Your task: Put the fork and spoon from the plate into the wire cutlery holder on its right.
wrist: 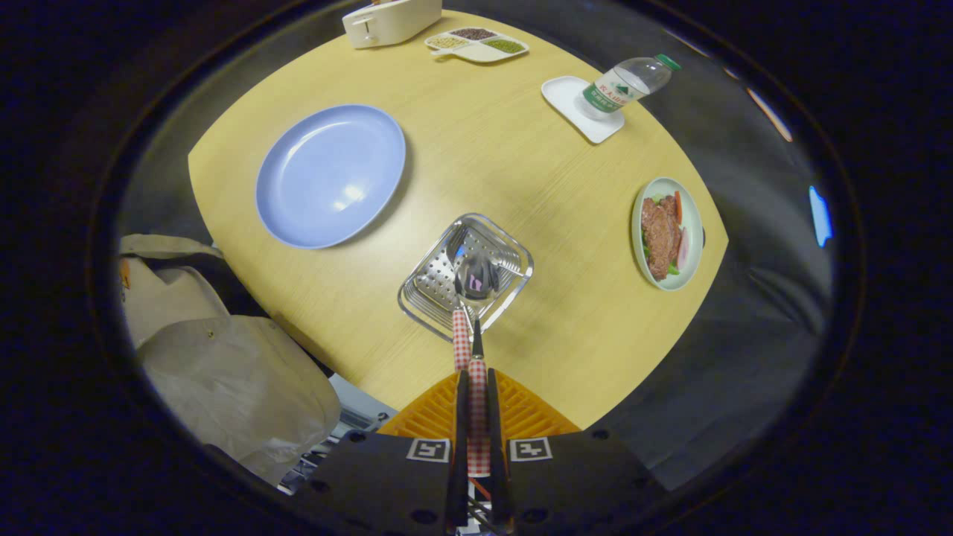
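Held high above the table, my gripper (476, 376) is shut on the red-checked handle of a spoon (476, 277). The spoon's metal bowl hangs over the open top of the square, perforated metal cutlery holder (428, 286) just ahead of the fingers. A second red-checked handle (461, 339), probably the fork, rises from the holder's near edge beside the spoon's stem; its head is hidden. Beyond the holder, to its left, lies the blue plate (331, 175) with nothing on it.
A plate of meat and vegetables (666, 232) sits right of the holder near the table edge. At the far side stand a water bottle (625, 85) on a white tray (569, 100), a divided snack dish (476, 43) and a white appliance (391, 18). Beige clothing (223, 372) shows at the near left.
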Action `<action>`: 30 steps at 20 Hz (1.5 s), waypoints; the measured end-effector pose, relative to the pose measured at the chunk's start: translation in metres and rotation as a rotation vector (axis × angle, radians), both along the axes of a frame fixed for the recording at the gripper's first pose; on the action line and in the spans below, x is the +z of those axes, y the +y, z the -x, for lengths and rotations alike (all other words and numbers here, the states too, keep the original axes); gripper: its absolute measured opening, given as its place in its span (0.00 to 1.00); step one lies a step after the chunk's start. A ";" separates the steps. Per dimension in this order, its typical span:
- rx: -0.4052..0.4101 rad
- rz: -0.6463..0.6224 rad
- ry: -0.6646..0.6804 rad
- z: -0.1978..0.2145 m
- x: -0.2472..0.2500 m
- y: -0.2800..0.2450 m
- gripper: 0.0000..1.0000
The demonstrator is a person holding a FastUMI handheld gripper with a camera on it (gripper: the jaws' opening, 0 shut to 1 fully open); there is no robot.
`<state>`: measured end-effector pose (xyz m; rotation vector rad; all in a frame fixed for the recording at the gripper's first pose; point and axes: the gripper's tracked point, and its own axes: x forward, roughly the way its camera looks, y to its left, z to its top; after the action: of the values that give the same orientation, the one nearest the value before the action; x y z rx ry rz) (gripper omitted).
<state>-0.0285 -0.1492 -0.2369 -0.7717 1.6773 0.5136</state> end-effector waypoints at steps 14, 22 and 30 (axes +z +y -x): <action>-0.071 -0.124 -0.194 -0.021 0.014 0.028 1.00; -0.289 -0.407 -0.488 -0.009 0.034 0.086 1.00; -0.457 -0.570 -0.866 -0.012 0.070 0.099 0.99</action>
<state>-0.0165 -0.0498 -0.1665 -0.1191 0.7833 0.2447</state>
